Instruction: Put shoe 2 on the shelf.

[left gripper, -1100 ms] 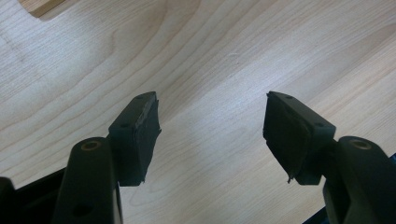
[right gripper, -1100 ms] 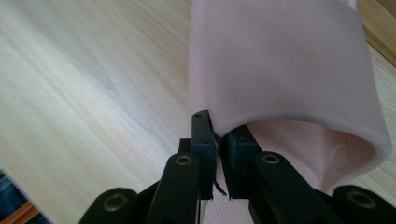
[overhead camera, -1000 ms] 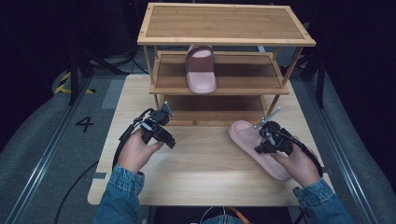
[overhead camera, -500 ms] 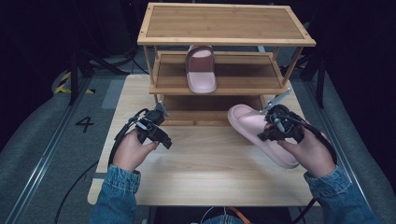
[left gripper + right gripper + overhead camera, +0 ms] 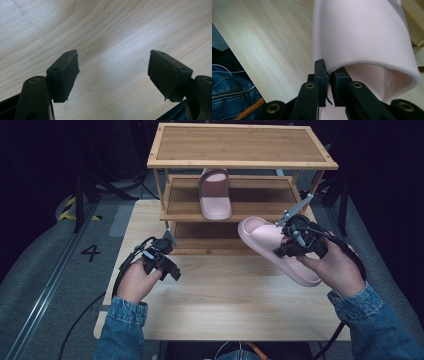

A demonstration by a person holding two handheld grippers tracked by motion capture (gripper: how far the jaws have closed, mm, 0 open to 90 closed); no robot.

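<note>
Left gripper [image 5: 169,251] held low over the bare counter [image 5: 235,295], in the left hand [image 5: 134,281]. Jaws spread wide, just been opening, nothing between them, only pale wood grain beneath in the left gripper view [image 5: 112,72]. Ahead of it and up, wooden shoe rack [image 5: 240,162] with three levels; on the middle shelf, one pink slipper [image 5: 215,195], toe toward the person, well apart from both grippers.

To the right, second pink slipper [image 5: 272,247] lifted clear of the counter, tilted, toe end toward the rack and nearest its lower shelf, heel end trailing back under the right hand [image 5: 335,270]. Right gripper [image 5: 290,237] clamped on the slipper's strap: in the right gripper view, jaws nearly together [image 5: 329,75], pinching the thin edge of the pink band [image 5: 362,35], one jaw outside it, the other inside over the dotted footbed. Denim sleeves at the bottom edge of the high view.
</note>
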